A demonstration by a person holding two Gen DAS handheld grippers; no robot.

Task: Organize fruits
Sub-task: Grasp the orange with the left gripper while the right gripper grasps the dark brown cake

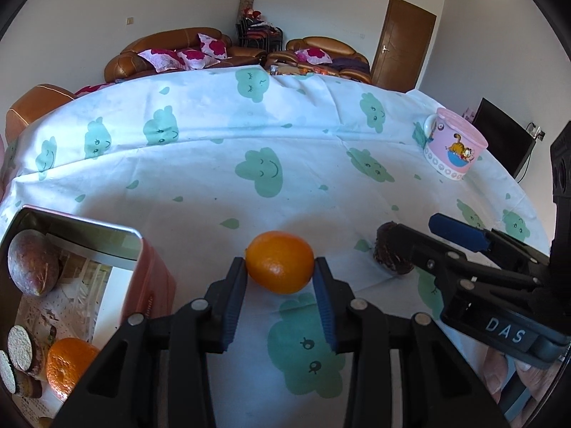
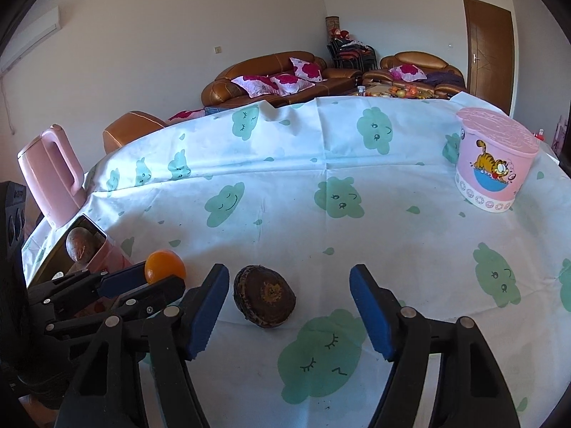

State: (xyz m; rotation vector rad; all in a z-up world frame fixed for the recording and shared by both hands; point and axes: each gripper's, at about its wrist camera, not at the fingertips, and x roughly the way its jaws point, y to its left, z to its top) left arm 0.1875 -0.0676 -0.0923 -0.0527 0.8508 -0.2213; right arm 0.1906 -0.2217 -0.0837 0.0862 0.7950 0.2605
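Left gripper: I have its blue pads pinching the loose orange from both sides at lower centre of the left view, probably so it cannot roll on the cloth.
Right gripper: spread wide at the bottom of the right view; the brown disc-shaped fruit lies between the fingers, nearer the left one, neither touching.
Tin box: lower left, lid off, already holding another orange and brownish fruit; I judge it the collecting place.
Tablecloth: cloud print, spanning the middle.
Garfield tub: upper right, lidded, well apart.
Pink kettle: far left.
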